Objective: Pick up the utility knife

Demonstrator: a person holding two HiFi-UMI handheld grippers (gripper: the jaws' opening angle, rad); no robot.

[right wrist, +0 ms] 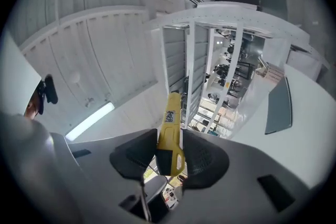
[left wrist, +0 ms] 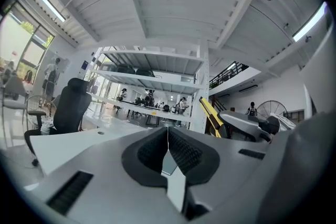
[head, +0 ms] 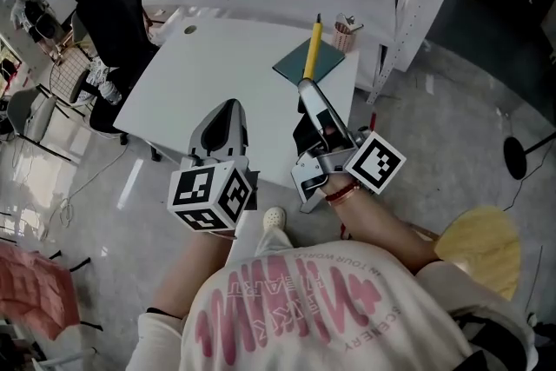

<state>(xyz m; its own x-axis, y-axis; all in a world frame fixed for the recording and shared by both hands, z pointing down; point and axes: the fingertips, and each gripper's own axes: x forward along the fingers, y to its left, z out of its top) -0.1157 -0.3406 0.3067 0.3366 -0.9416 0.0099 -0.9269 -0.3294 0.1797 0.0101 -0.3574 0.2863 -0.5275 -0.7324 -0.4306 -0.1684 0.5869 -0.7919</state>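
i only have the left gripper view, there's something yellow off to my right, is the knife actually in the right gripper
Observer: Yes. In the right gripper view the right gripper is shut on the yellow utility knife, with both pads pressing on it near its black-tipped end.
Operator: is it off the table or lying on it
Observer: Off it, as far as I can tell. The head view shows the knife sticking out past the jaws, above the white table and over a dark green mat that lies there.
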